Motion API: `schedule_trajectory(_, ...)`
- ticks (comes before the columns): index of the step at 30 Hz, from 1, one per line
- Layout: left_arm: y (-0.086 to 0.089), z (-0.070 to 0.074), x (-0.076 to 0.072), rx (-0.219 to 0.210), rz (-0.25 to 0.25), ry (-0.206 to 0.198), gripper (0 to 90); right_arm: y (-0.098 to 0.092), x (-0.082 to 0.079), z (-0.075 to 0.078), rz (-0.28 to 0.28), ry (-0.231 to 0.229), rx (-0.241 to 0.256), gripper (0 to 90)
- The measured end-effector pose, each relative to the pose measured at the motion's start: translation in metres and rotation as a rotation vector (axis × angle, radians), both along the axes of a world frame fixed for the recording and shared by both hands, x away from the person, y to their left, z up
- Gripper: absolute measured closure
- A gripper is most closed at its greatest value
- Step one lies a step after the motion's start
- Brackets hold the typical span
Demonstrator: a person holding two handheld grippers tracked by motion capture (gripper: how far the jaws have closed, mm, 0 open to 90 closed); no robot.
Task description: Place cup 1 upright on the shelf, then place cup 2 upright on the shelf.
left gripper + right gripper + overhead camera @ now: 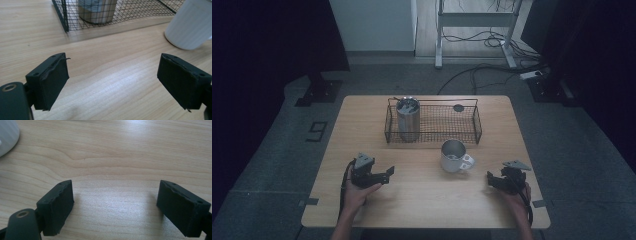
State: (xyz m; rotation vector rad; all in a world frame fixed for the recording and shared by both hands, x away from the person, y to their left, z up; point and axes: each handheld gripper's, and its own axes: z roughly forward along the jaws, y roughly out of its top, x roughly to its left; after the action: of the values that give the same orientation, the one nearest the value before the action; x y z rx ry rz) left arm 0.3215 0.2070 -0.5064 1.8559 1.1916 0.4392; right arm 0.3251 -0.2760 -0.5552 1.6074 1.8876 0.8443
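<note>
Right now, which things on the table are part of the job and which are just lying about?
In the job, likely:
white mug, nearest both grippers
left gripper, open
right gripper, open
wire basket

Lying about:
steel tumbler, upright in the basket
dark round thing, in the basket

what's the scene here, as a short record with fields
table: light wood
basket: black wire, far middle of table
tumbler: steel, upright in basket's left end
mug: white, upright on table in front of basket, handle to the right
left gripper: open, low over table, nothing held
right gripper: open, low over table, nothing held
</note>
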Motion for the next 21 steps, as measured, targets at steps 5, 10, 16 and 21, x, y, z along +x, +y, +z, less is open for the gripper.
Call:
schedule_trajectory(5, -0.002, -0.003, -0.001, 0.006, -0.010, 0.016, 8.8, 0.001, -0.002, 0.001, 0.002, -0.015, -0.011, 13.3)
schedule_trajectory(10, -0.002, -0.005, 0.000, -0.001, -0.009, 0.024, 8.8, 0.001, -0.006, 0.007, 0.008, -0.038, -0.004, 13.3)
schedule_trajectory(16, -0.002, -0.006, 0.001, -0.001, -0.016, 0.033, 8.8, 0.005, -0.015, 0.021, 0.023, -0.082, 0.028, 13.8)
schedule_trajectory(21, -0.001, -0.006, 0.000, -0.008, -0.005, 0.024, 8.9, 0.012, -0.019, 0.031, 0.046, -0.110, 0.045, 13.8)
